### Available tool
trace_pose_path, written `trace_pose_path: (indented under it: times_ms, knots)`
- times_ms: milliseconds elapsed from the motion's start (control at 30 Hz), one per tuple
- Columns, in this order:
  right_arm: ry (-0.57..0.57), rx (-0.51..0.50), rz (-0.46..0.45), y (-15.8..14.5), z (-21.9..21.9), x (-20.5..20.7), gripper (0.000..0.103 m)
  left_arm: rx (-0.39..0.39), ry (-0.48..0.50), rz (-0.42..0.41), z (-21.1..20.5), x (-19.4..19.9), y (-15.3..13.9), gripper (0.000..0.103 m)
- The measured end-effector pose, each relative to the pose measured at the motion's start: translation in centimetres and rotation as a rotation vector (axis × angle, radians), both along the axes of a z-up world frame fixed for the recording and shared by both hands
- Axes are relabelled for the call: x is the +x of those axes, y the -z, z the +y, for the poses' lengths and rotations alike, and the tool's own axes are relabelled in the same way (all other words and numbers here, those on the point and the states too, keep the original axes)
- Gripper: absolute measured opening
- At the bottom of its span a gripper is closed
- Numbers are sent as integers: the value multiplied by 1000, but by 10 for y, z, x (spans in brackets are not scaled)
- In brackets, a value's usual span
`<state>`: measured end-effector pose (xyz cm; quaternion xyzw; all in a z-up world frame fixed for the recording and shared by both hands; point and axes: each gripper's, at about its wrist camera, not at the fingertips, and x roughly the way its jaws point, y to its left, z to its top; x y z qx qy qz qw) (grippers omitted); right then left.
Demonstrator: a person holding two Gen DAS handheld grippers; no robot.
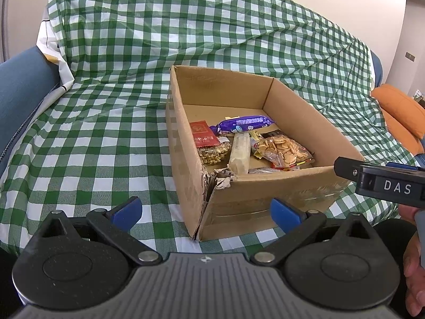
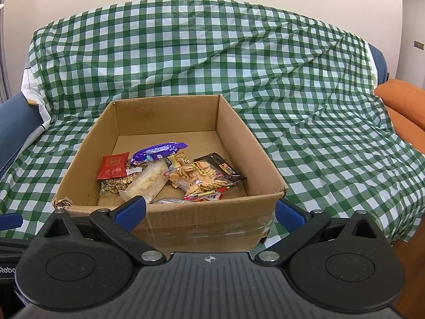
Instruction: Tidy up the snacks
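The snacks lie together in an open cardboard box (image 2: 183, 214) that sits on a sofa draped with a green-and-white checked cloth (image 2: 305, 93). They crowd the box's near half, toward its front wall, and the far half of its floor is bare. A red sachet (image 2: 113, 166) rests on a clear bag of nuts (image 2: 118, 183) by the left wall. A purple wrapped bar (image 2: 156, 152) lies behind them, a long pale pack (image 2: 146, 183) runs diagonally in the middle, and a clear bag of small crackers (image 2: 199, 178) overlaps a dark pouch (image 2: 225, 168) to the right.

All of these look light and soft-walled. The film wrappers are likely slippery and will crumple, and the crackers would probably break under a hard squeeze. A crimped end seam or a corner of the film seems the safest place to pinch. The long pack looks firm enough to take across its middle.

The box is worn, with its near left corner (image 1: 212, 178) torn and split, so it may sag if pushed. The cloth is loose and wrinkled over soft cushions, a poor base for sliding things.

The left tongs (image 1: 205, 208) and right tongs (image 2: 209, 210) are both spread wide and hold nothing, just short of the box's front wall.

An orange cushion (image 2: 403, 101) sits at the sofa's right end, before a plain pale wall.
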<state>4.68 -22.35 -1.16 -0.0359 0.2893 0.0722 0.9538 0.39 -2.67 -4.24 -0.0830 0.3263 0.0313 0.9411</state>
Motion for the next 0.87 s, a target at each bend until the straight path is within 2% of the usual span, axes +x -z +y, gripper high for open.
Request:
trace_pose_path:
  times_ms: [700, 867]
  knots:
    - [1, 7, -4, 0, 1, -1, 103, -7, 12, -15, -2, -2, -4, 103]
    - [29, 71, -23, -6, -4, 3, 103, -7, 39, -50, 3, -7, -11, 103]
